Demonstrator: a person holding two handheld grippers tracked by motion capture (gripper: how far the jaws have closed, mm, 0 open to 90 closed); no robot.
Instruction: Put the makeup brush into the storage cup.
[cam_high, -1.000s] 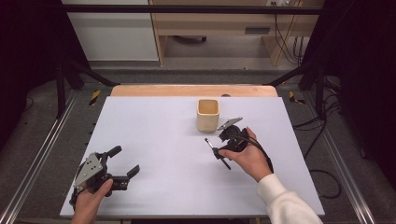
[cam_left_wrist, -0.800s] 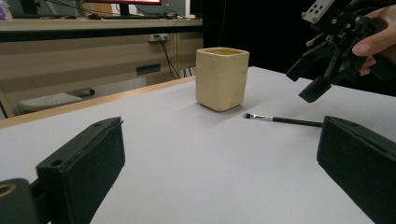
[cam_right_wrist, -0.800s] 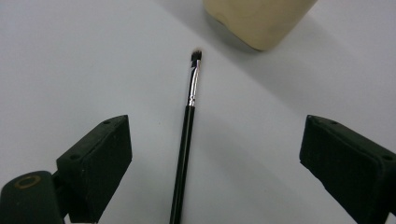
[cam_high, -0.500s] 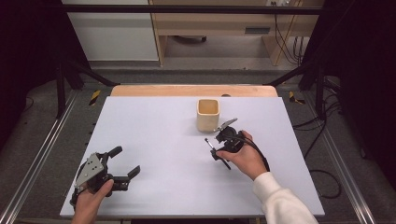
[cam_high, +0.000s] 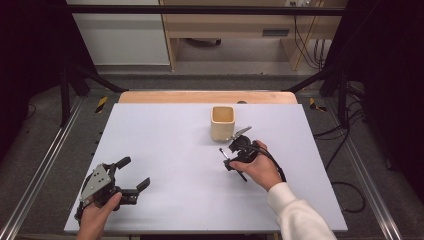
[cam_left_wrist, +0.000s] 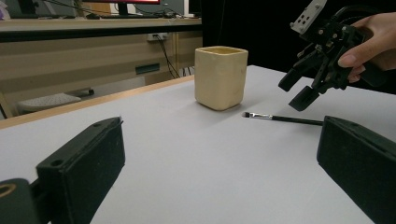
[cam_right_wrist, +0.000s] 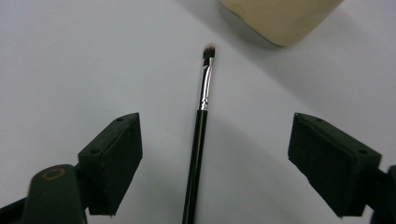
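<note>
- The right gripper (cam_right_wrist: 215, 158) hangs over the white table (cam_high: 165, 145) with its jaws spread wide and nothing between the pads.
- A slim black brush (cam_right_wrist: 198, 140) lies flat on the table, centred in the gap between those jaws, touching neither; its bristle tip points toward the cream cup (cam_high: 222, 123).
- The cup stands upright just beyond the brush tip, apart from it.
- The left gripper (cam_high: 131, 176) rests near the table's front left corner, jaws open and empty, well apart from the brush.
- A wide stretch of bare table separates the two grippers; the wooden strip (cam_high: 165, 96) marks the far edge.
</note>
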